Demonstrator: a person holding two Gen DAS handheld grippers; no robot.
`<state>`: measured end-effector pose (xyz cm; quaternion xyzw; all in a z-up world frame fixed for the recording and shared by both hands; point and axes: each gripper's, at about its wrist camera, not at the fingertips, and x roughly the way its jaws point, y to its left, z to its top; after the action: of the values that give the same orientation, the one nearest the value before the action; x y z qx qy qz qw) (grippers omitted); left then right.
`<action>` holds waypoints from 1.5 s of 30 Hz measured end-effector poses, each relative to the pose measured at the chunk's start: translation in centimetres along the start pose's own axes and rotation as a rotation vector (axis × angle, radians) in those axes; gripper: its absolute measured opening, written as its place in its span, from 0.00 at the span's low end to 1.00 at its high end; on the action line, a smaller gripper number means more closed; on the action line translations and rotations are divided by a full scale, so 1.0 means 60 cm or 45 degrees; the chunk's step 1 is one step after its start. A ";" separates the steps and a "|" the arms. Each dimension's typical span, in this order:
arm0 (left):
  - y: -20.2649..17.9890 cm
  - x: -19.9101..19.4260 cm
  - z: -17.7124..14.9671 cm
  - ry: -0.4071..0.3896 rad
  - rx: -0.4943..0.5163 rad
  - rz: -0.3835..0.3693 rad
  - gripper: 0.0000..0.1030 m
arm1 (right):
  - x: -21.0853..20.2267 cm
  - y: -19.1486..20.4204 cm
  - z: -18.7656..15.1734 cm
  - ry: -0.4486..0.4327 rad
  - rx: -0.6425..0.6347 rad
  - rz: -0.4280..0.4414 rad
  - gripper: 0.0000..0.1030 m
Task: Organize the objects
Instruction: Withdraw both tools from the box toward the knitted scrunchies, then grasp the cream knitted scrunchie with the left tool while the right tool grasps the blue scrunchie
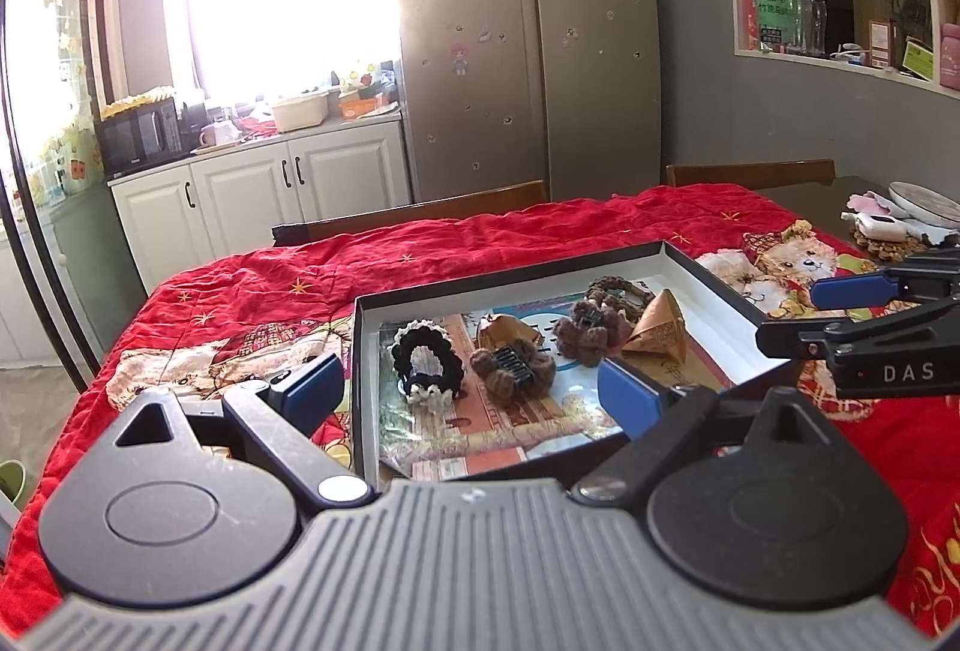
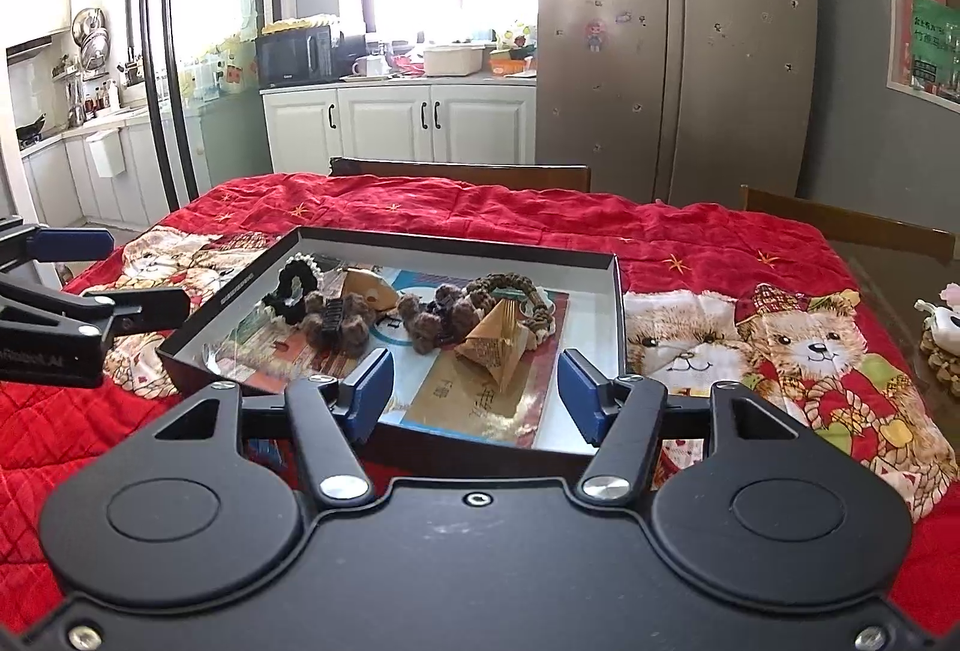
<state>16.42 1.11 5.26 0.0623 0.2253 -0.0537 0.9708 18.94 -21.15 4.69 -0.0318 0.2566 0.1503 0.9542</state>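
A shallow black box (image 1: 510, 285) (image 2: 456, 240) with white inner walls lies on the red quilt. Inside it are a black-and-white scrunchie (image 1: 426, 363) (image 2: 294, 288), a brown fuzzy claw clip (image 1: 510, 369) (image 2: 336, 324), a brown fuzzy flower clip (image 1: 585, 330) (image 2: 438, 321), a braided ring (image 1: 624, 291) (image 2: 510, 291) and a tan paper pyramid (image 1: 657, 330) (image 2: 495, 345). My left gripper (image 1: 471, 393) (image 2: 138, 273) hovers open over the box's near left corner. My right gripper (image 2: 477, 399) (image 1: 798, 315) stands open above the near edge, with nothing held.
The red quilt (image 2: 690, 243) with teddy bear prints covers the table. Wooden chair backs (image 2: 462, 174) stand along the far side. A white gadget on a woven coaster (image 1: 882, 231) and a round plate sit at the table's right end. Fridge and cabinets stand behind.
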 end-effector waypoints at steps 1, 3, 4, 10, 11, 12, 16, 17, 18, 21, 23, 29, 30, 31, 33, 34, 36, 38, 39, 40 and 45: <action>0.000 -0.004 -0.002 0.000 0.002 0.001 0.93 | -0.004 0.001 -0.003 0.001 -0.004 0.000 0.57; 0.000 -0.009 -0.009 0.005 0.005 0.001 0.93 | -0.008 0.004 -0.007 0.004 -0.009 -0.002 0.57; 0.002 -0.012 -0.013 0.007 0.005 0.000 0.93 | -0.011 0.005 -0.011 0.005 -0.011 -0.002 0.57; 0.004 -0.019 -0.037 0.042 -0.006 -0.003 0.93 | -0.022 0.010 -0.030 0.017 -0.010 0.003 0.57; 0.004 -0.018 -0.042 0.047 -0.013 -0.002 0.93 | -0.023 0.012 -0.034 0.021 -0.013 0.000 0.57; 0.007 -0.018 -0.047 0.052 -0.021 -0.003 0.93 | -0.024 0.013 -0.039 0.024 -0.015 -0.003 0.57; 0.009 -0.015 -0.061 0.069 -0.038 -0.013 0.93 | -0.024 0.015 -0.054 0.042 -0.009 -0.001 0.57; 0.010 -0.015 -0.066 0.072 -0.039 -0.013 0.93 | -0.023 0.014 -0.059 0.046 -0.004 0.000 0.57; 0.011 -0.014 -0.071 0.075 -0.041 -0.012 0.93 | -0.023 0.013 -0.063 0.049 0.004 0.001 0.57; 0.015 -0.010 -0.084 0.089 -0.051 -0.021 0.93 | -0.020 0.006 -0.073 0.057 0.036 0.007 0.57; 0.015 -0.006 -0.090 0.096 -0.046 -0.032 0.93 | -0.016 0.002 -0.080 0.065 0.055 0.006 0.57; 0.014 0.010 -0.110 0.125 -0.042 -0.041 0.93 | -0.005 -0.001 -0.096 0.078 0.050 -0.001 0.57; 0.015 0.013 -0.113 0.133 -0.044 -0.043 0.93 | -0.002 0.001 -0.098 0.081 0.044 -0.007 0.57; 0.016 0.016 -0.115 0.140 -0.047 -0.045 0.93 | 0.000 0.002 -0.100 0.085 0.039 -0.012 0.57; 0.016 0.020 -0.120 0.151 -0.052 -0.049 0.93 | 0.005 0.002 -0.105 0.092 0.036 -0.022 0.57; 0.018 0.022 -0.122 0.155 -0.056 -0.051 0.93 | 0.008 0.002 -0.106 0.096 0.036 -0.026 0.57; 0.020 0.026 -0.125 0.162 -0.067 -0.059 0.92 | 0.012 0.001 -0.112 0.104 0.038 -0.036 0.56; 0.022 0.030 -0.129 0.169 -0.076 -0.068 0.91 | 0.017 -0.001 -0.115 0.114 0.045 -0.043 0.56; 0.022 0.032 -0.131 0.173 -0.078 -0.070 0.91 | 0.019 -0.003 -0.117 0.117 0.050 -0.046 0.55; 0.022 0.035 -0.132 0.178 -0.079 -0.071 0.90 | 0.021 -0.005 -0.119 0.121 0.055 -0.047 0.55; 0.022 0.043 -0.140 0.200 -0.081 -0.084 0.86 | 0.029 -0.011 -0.125 0.134 0.067 -0.054 0.52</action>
<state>15.27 3.47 -3.26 0.0281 0.3042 -0.0733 0.9494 16.96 -22.36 -2.68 -0.0198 0.3097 0.1213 0.9428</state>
